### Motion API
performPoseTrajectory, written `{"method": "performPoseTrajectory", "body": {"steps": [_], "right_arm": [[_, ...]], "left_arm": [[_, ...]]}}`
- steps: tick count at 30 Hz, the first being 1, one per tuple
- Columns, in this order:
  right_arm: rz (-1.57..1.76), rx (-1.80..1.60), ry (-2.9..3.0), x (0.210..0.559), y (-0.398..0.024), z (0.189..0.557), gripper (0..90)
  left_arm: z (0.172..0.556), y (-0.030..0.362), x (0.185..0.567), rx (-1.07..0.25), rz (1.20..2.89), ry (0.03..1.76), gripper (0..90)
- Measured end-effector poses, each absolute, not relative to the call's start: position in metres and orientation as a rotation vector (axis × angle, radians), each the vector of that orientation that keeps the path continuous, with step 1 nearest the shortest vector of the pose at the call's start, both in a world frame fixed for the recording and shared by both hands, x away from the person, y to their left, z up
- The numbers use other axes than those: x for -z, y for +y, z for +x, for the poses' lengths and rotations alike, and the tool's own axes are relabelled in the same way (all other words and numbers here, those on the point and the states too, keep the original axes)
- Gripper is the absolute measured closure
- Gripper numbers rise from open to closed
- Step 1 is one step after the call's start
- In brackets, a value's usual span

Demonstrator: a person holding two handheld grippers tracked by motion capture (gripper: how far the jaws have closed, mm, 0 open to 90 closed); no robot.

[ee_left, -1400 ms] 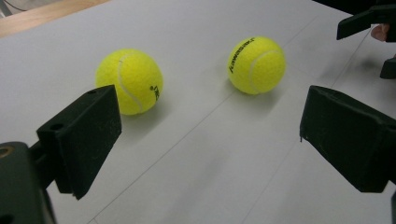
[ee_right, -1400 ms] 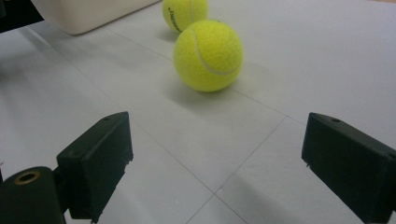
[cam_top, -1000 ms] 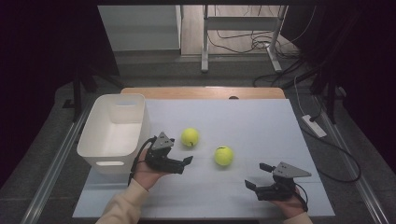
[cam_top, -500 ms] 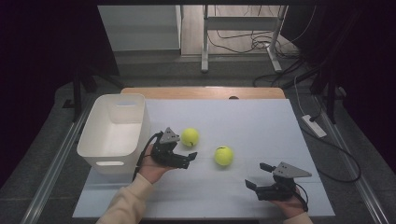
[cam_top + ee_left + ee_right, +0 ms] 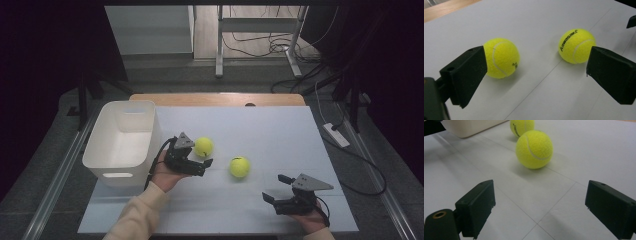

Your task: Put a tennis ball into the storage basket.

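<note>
Two yellow tennis balls lie on the white table sheet (image 5: pixel 260 130). One ball (image 5: pixel 203 146) (image 5: pixel 501 57) rests just past my left gripper (image 5: pixel 204 165) (image 5: pixel 536 62), beside its left jaw. The other ball (image 5: pixel 239 167) (image 5: pixel 576 46) (image 5: pixel 534 148) lies mid-table, in front of my right gripper (image 5: pixel 272 187) (image 5: pixel 539 192). The left jaws have just been opening and stand wide, with nothing between them. The right gripper's jaws are also open and hold nothing; it rests near the front right of the table.
A white plastic bin (image 5: pixel 120 140) (image 5: pixel 471 127) stands at the table's left, close behind the left hand. A power strip (image 5: pixel 336 135) and cables lie on the floor to the right. The table's wooden far edge (image 5: pixel 215 99) shows beyond the sheet.
The left gripper has shifted slightly right toward the nearer ball and its jaws have spread wider. The right gripper and both balls have stayed put.
</note>
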State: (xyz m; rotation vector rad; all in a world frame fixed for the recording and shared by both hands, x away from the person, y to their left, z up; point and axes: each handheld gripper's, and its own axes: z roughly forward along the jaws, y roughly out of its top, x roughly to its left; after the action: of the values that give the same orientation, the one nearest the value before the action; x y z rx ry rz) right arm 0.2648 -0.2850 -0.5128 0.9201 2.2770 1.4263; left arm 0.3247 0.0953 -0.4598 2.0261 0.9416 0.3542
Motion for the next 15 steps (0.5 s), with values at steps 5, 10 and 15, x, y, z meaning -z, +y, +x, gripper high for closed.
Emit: {"method": "performPoseTrajectory", "body": {"steps": [5, 10, 15], "right_arm": [[0.925, -1.419, 2.285, 0.513, -0.285, 0.265, 9.6], [0.920, -1.419, 2.288, 0.513, -0.284, 0.265, 9.5], [0.921, -1.418, 2.288, 0.514, -0.284, 0.265, 9.5]], "left_arm": [[0.331, 0.092, 0.458, -0.364, 2.025, 0.949, 3.5], [0.338, 0.090, 0.458, -0.375, 2.035, 0.961, 3.1], [0.343, 0.088, 0.456, -0.380, 2.044, 0.957, 3.0]]}}
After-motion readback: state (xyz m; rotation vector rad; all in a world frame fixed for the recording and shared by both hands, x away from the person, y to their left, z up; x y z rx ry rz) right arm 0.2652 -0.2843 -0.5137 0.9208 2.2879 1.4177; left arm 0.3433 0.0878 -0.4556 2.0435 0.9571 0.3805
